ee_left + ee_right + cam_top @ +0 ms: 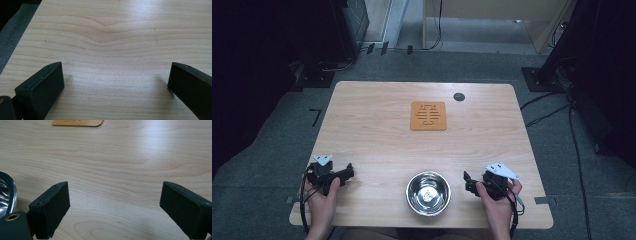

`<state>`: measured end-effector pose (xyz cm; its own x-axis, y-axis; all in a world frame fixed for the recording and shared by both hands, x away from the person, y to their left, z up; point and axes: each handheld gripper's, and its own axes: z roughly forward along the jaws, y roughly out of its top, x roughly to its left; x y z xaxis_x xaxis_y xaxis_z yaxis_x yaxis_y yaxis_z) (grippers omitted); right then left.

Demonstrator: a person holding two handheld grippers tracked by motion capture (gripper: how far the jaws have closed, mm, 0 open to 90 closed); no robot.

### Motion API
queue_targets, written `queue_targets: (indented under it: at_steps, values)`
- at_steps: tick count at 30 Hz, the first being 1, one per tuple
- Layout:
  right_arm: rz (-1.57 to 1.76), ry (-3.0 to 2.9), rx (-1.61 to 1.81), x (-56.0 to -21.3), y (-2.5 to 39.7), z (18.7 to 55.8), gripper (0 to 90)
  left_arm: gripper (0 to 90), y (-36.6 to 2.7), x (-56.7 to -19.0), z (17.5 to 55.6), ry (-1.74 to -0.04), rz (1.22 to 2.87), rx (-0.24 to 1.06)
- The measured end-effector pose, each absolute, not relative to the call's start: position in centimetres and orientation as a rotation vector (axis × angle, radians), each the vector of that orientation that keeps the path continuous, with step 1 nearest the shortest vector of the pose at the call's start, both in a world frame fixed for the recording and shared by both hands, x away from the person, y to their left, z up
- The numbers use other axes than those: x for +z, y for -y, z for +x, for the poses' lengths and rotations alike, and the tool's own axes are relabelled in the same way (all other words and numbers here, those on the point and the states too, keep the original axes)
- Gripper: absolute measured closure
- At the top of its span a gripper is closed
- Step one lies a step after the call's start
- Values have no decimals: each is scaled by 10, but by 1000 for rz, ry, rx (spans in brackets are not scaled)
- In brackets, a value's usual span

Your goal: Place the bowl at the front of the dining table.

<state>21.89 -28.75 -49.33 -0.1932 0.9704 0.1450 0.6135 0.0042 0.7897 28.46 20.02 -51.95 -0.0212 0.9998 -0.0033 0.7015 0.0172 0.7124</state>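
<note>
Resting on: both hand-held grippers sit low at the near edge of the pale wood-grain tabletop point(377, 135), one on each side of a shiny round steel bowl point(428, 193).
Left hand-held gripper point(343, 174): held in the person's left hand point(321, 197) at the near left; its black jaws point right, toward the bowl, and stand spread wide. In the left gripper view point(115, 82) only bare wood lies between them.
Right hand-held gripper point(468, 182): held in the person's right hand point(497, 202) at the near right; its jaws point left, toward the bowl, and are spread wide with nothing pinched. In the right gripper view point(113, 202) plain tabletop lies between them.
Steel bowl: upright at the near middle of the tabletop, between the two grippers and apart from both; closer to the right one. Its bright rim point(7, 192) shows at the left edge of the right gripper view, just beside the left jaw.
Orange square mat point(428, 115): flat, with slotted cut-outs, at the far middle of the tabletop, well apart from the bowl; its near edge point(77, 123) shows at the top of the right gripper view.
Dark round cable hole point(458, 97): far right of the mat, near the far edge.
</note>
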Motion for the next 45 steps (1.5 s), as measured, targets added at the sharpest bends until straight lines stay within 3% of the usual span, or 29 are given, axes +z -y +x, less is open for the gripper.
queue_targets:
  at_steps: [45]
  values:
    - [1489, -2038, 1260, -495, 247, 216, 93, 3, -200, -519, 285, -1766, 1747, 736]
